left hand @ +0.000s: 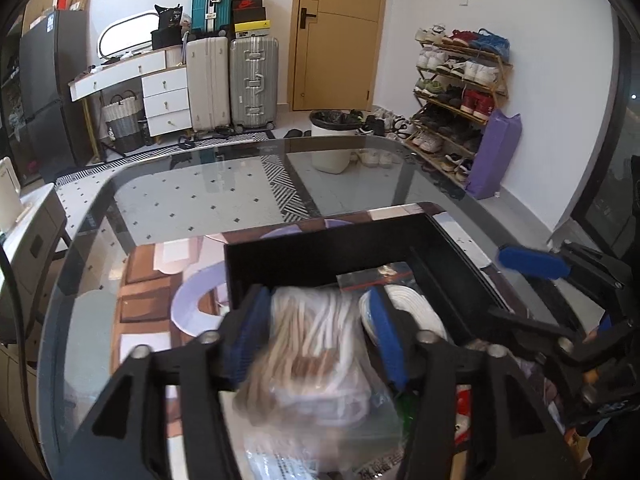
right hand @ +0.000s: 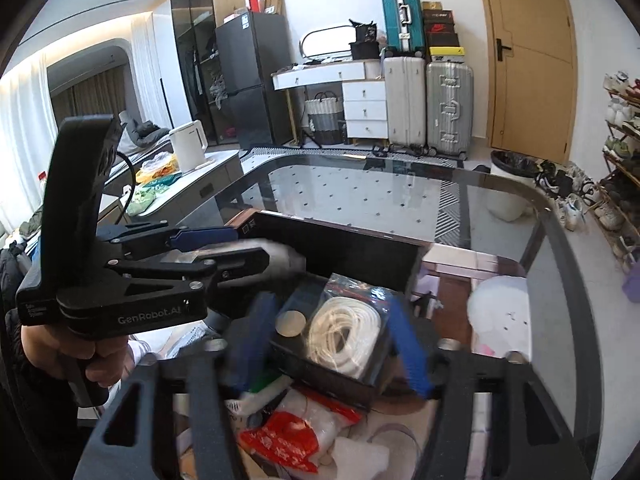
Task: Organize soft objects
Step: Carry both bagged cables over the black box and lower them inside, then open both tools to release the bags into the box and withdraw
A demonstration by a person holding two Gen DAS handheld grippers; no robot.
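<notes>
Soft objects are gathered at the near edge of a glass surface [left hand: 168,200], around and inside a black box [left hand: 320,256] that stands on it. In the left wrist view, a motion-blurred clear bag of pale cord [left hand: 316,344] is seen between the blue pads of the left gripper [left hand: 318,332]; the jaws stand moderately apart, and whether the pads press on the bag cannot be told because of the blur. Behind it, inside the box, a coil of white rope [left hand: 416,308] lies beside a clear zip bag [left hand: 372,276]. At the right edge the right gripper [left hand: 532,262] comes into view, one blue pad showing — its opening cannot be judged from here.

In the right wrist view, the right gripper [right hand: 332,344] is seen with its jaws wide apart, straddling a small dark tray [right hand: 324,364] without touching it. The tray carries the coil of white rope [right hand: 344,336] in its clear bag, and a round flat disc [right hand: 290,322] lies just beside the coil. Below the tray, a red-and-white packet [right hand: 288,436] and white foam pieces [right hand: 360,456] are piled loosely. At the left, a hand [right hand: 96,360] holds the left gripper [right hand: 256,246] by its handle; a pale blurred bundle [right hand: 276,256] is seen between its pads, over the box's near-left corner.
</notes>
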